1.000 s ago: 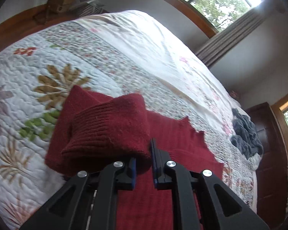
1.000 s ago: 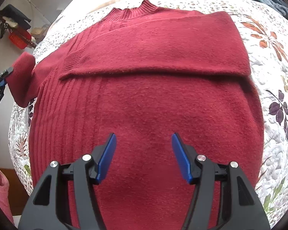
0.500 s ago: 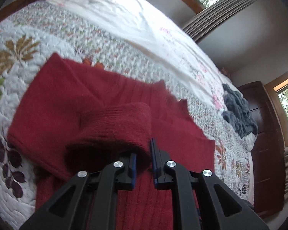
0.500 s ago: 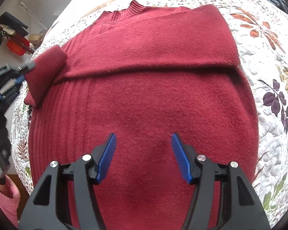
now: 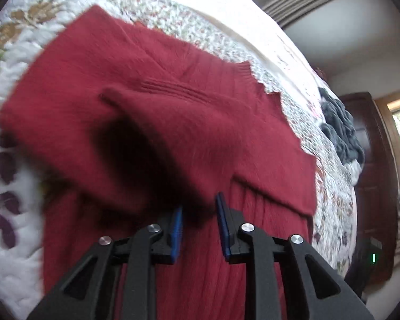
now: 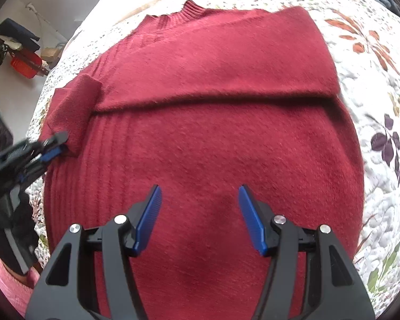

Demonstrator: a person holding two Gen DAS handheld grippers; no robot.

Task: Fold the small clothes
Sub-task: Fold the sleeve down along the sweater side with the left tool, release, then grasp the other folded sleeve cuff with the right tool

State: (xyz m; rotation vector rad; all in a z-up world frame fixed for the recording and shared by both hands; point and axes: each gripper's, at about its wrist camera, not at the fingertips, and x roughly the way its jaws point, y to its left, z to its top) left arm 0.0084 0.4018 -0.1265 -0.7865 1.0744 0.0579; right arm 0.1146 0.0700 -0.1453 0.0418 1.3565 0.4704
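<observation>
Red knit fills both of my views: the sweater [image 6: 200, 122] lies flat on the bed's floral quilt [image 6: 381, 122], its ribbed collar [image 6: 192, 9] toward 12 o'clock in the right wrist view. One sleeve [image 6: 226, 61] is folded across the chest as a wide band, its lower edge running from 9 to 3 o'clock.

My left claw [image 5: 198, 226] is nearly closed, the blue pads narrow on the cuff of the other sleeve [image 5: 173, 138]; the fabric bunches up in front of the camera and hides the contact itself, though the cloth sits right between the pads. From the right wrist I see that same claw [image 6: 52, 146] at 9 o'clock, holding the cuff [image 6: 72, 109] lifted over the sweater's side edge. That part of the view is motion-blurred.

My right claw [image 6: 200, 218] stands wide, pads well apart, hovering over the lower body of the sweater with nothing between them.

As for containers, I find only a red crate-like thing [image 6: 25, 64] at 10 o'clock in the right view, on a cluttered stand off the bed; I cannot make out what it holds. A grey heap of cloth [image 5: 338, 130] sits on the far edge of the bed at 3 o'clock in the left view, beside dark wooden furniture [image 5: 373, 181]. Pink sleeve [image 6: 13, 288] shows at 8 o'clock
</observation>
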